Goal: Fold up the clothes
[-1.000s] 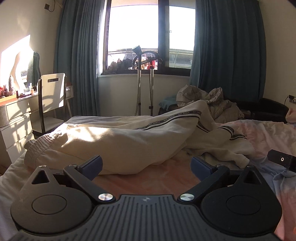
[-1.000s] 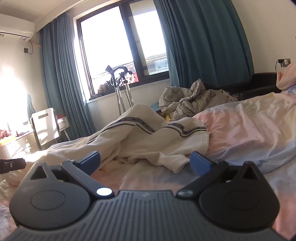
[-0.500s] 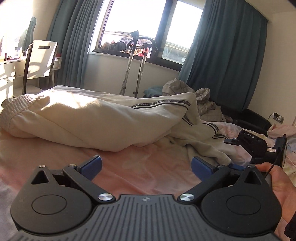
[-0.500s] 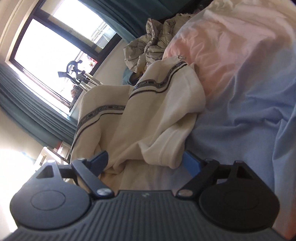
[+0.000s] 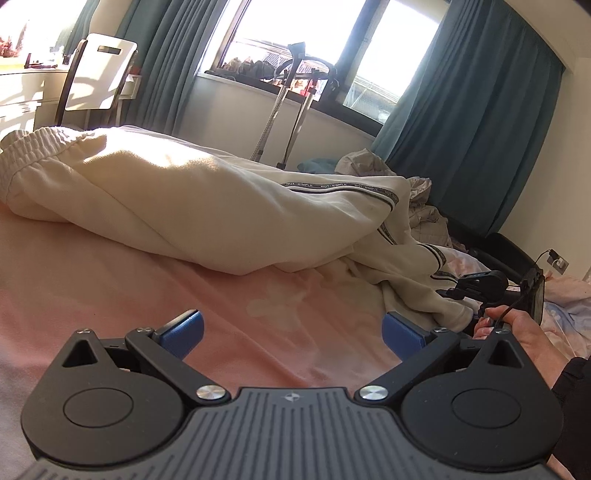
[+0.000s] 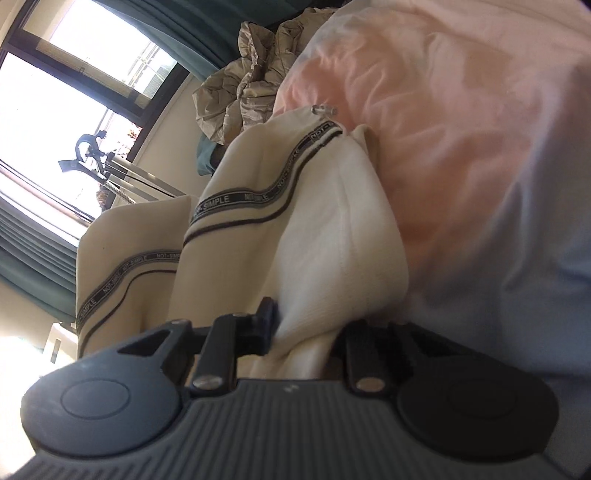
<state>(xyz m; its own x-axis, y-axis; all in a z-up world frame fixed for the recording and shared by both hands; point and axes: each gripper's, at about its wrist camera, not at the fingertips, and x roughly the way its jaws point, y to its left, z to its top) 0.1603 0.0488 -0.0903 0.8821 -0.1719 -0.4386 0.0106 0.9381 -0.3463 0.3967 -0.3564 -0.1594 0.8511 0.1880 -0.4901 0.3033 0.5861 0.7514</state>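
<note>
The sweatpants (image 5: 207,206) lie across the bed (image 5: 110,280), waistband to the left, legs trailing right. Behind them stands the chair (image 5: 99,74) at left; crumpled bedding (image 5: 421,206) is heaped behind at right.

Cream sweatpants (image 5: 207,206) with black lettered stripe, pink-and-pale-blue bedsheet (image 5: 110,295), teal curtains (image 5: 469,122)

Sunny bedroom with a big window

Teal curtains (image 5: 476,122) hang beside the bright window (image 5: 295,33); a white chair (image 5: 99,74) stands far left by the desk (image 5: 18,85).
</note>
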